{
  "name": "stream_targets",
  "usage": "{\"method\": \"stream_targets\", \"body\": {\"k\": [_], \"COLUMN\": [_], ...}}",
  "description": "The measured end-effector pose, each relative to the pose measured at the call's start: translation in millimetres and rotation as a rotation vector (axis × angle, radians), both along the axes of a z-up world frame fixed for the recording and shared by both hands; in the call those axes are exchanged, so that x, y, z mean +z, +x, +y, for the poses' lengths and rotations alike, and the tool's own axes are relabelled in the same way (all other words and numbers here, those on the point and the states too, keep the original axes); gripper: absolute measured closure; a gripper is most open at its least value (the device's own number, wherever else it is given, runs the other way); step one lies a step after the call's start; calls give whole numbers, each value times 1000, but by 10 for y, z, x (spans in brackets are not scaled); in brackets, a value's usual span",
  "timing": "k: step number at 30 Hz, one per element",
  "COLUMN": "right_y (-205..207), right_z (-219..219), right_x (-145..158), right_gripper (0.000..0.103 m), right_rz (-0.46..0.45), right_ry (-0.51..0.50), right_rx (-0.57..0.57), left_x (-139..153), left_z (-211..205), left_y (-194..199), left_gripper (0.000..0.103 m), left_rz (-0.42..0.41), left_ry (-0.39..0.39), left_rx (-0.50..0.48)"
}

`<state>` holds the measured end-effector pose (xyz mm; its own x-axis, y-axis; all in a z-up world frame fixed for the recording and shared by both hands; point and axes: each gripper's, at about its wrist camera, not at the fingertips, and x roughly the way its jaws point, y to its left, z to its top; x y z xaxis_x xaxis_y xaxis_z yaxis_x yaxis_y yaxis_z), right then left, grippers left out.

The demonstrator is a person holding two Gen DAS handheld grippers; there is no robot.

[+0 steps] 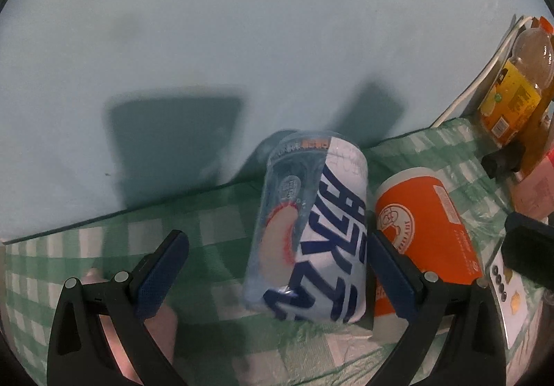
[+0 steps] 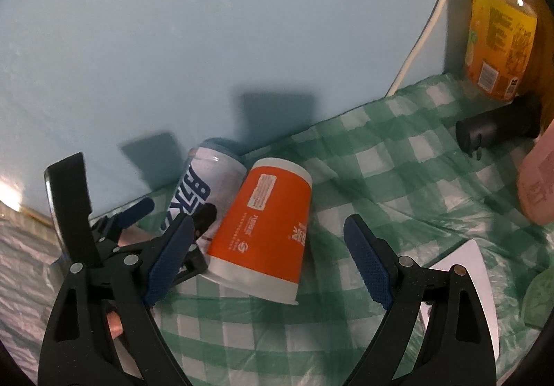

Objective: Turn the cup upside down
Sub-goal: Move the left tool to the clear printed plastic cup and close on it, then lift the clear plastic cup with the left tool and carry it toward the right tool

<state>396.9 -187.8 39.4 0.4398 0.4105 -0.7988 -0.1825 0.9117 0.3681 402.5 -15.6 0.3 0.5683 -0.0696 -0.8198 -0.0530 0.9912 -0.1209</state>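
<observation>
Close wrist views, shared cups (image 1: 346, 230)

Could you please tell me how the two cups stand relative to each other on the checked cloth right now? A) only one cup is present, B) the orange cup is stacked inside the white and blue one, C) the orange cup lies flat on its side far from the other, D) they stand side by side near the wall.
D: the orange cup stands right next to the white and blue cup on the green checked cloth, close to the wall.
</observation>
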Motion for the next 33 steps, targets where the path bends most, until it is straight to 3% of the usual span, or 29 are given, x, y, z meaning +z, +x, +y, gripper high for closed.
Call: {"method": "stream_targets", "body": {"k": [6, 8, 10, 12, 20, 33], "right_y": [60, 73, 72, 60, -33, -708], "right_z": [-37, -48, -38, -33, -37, -38], "right_x": [-116, -134, -140, -137, -78, 254], "right_gripper": [14, 14, 14, 14, 14, 14], "right_rz": [21, 31, 33, 30, -2, -108], "right_ry": [16, 20, 22, 22, 27, 36], "right_rx": [-23, -29, -27, -26, -19, 40], "left_x": [-28, -44, -71, -83, 49, 446], "left_z": [37, 37, 59, 57, 15, -69], "left_y": [59, 89, 101, 92, -35, -892], "left_gripper": [2, 12, 31, 35, 38, 38], "left_rz": [16, 19, 35, 39, -3, -34], "left_ry": [-37, -58, -95, -84, 24, 53], "left_rx": [-15, -13, -12, -8, 7, -102]}}
